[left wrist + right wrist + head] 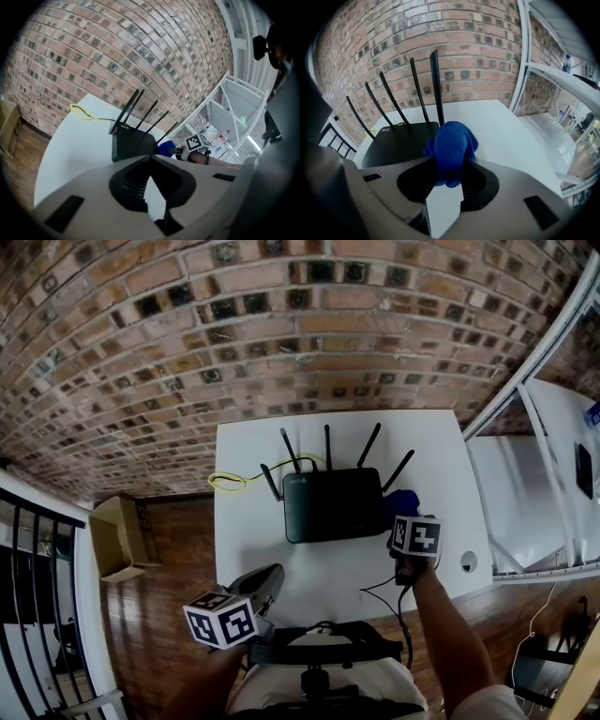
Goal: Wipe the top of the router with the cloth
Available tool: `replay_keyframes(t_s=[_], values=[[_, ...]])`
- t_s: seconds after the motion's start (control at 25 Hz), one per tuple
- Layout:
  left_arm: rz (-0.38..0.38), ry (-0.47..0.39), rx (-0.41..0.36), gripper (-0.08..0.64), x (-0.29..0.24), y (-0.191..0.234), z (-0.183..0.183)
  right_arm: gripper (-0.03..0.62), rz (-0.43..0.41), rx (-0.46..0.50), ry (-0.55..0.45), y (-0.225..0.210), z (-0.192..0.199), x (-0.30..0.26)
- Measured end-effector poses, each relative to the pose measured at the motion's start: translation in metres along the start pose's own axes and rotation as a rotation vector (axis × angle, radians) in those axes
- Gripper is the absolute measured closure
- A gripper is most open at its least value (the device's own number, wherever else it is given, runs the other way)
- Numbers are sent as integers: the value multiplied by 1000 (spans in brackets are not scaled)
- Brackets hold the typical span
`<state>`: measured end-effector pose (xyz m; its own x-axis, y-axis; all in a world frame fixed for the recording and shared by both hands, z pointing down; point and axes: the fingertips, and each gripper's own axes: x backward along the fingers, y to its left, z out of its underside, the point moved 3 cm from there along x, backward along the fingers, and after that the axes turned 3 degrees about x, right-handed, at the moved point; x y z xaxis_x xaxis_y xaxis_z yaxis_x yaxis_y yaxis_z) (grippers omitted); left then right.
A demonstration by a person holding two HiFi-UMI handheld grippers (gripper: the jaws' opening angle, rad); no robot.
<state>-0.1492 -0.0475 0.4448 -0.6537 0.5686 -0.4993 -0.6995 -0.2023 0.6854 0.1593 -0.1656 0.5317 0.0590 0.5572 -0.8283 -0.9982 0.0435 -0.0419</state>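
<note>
right gripper (450, 163): is clamped on the blue cloth (451, 140) | router (333, 505): is set on the table (248, 540), long axis along the rear edge, just left of the cloth (nearer hand: right) | left gripper (150, 158): is held closed, empty, at the front edge

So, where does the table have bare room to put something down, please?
Bare table left of the router, in front of the yellow cable; also right of the right gripper holding the cloth. Crowded behind it: antennas.
</note>
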Motion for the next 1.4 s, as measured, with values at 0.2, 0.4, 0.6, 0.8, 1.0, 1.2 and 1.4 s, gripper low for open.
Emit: replay_keyframes(t_s=[0.2, 0.4, 0.6, 0.8, 1.0, 1.2, 1.4], values=[[0, 1, -14, 529, 3, 0, -1, 457, -22, -23, -50, 9, -5, 13], [-1, 6, -14, 529, 5, 2, 3, 457, -139, 20, -88, 60, -5, 25], [-9, -4, -26, 529, 8, 3, 3, 457, -327, 180, -87, 157, 5, 32], [-19, -3, -13, 529, 13, 4, 8, 457, -443, 341, -50, 232, 23, 30], [-38, -16, 5, 529, 21, 7, 12, 457, -427, 363, 0, 238, 42, 13], [-42, -18, 16, 529, 22, 7, 15, 457, -391, 375, -14, 215, 44, 17], [-32, -7, -3, 529, 13, 0, 17, 457, -344, 383, -42, 187, 51, 14]])
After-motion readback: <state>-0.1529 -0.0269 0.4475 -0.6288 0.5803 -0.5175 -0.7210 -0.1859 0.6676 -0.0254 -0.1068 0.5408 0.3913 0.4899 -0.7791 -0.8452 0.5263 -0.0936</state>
